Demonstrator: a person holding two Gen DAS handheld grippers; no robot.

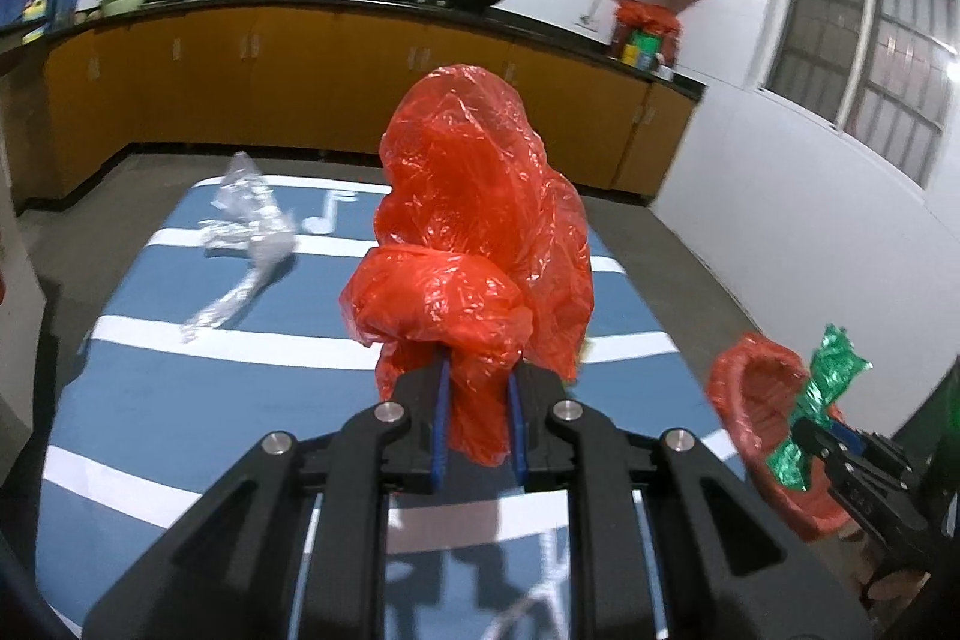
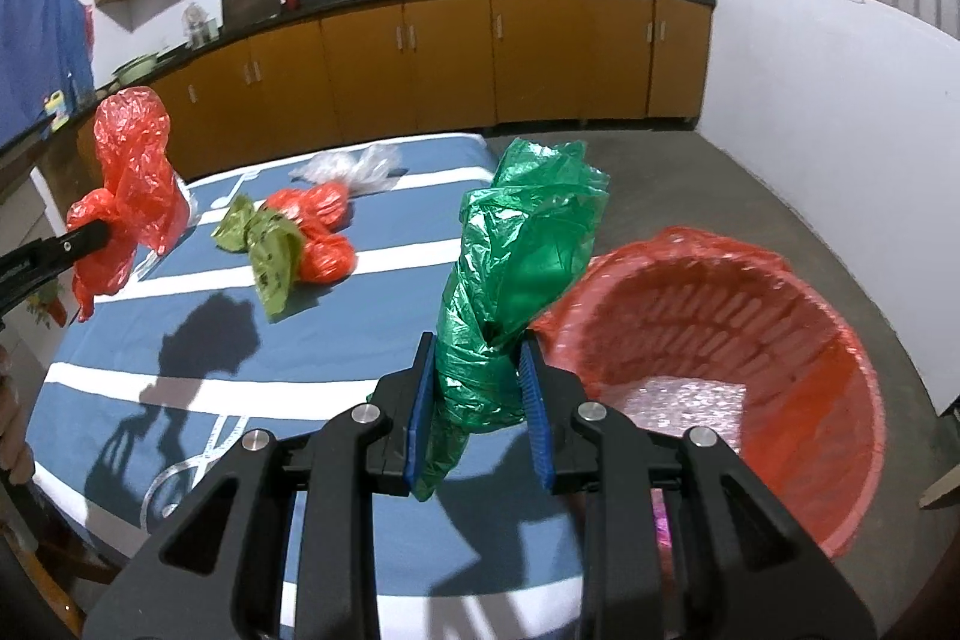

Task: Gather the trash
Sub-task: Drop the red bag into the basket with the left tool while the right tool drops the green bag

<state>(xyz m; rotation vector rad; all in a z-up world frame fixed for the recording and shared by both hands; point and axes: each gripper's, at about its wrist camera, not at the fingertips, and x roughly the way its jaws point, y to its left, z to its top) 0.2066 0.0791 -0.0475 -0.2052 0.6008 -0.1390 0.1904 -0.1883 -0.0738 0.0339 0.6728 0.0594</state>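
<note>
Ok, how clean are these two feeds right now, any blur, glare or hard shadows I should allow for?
Left wrist view: the clear bag on the blue cloth looks smeared, while the red bag in the left gripper stays sharp. Right wrist view: hard gripper shadows fall on the cloth, glare sits on the bin floor, and its rim is soft. Both views bend the counter at the edges.

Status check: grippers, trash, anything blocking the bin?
Left gripper clamps red bag. Right gripper clamps green bag. Red bin open, unobstructed. Bags remain on table.
</note>
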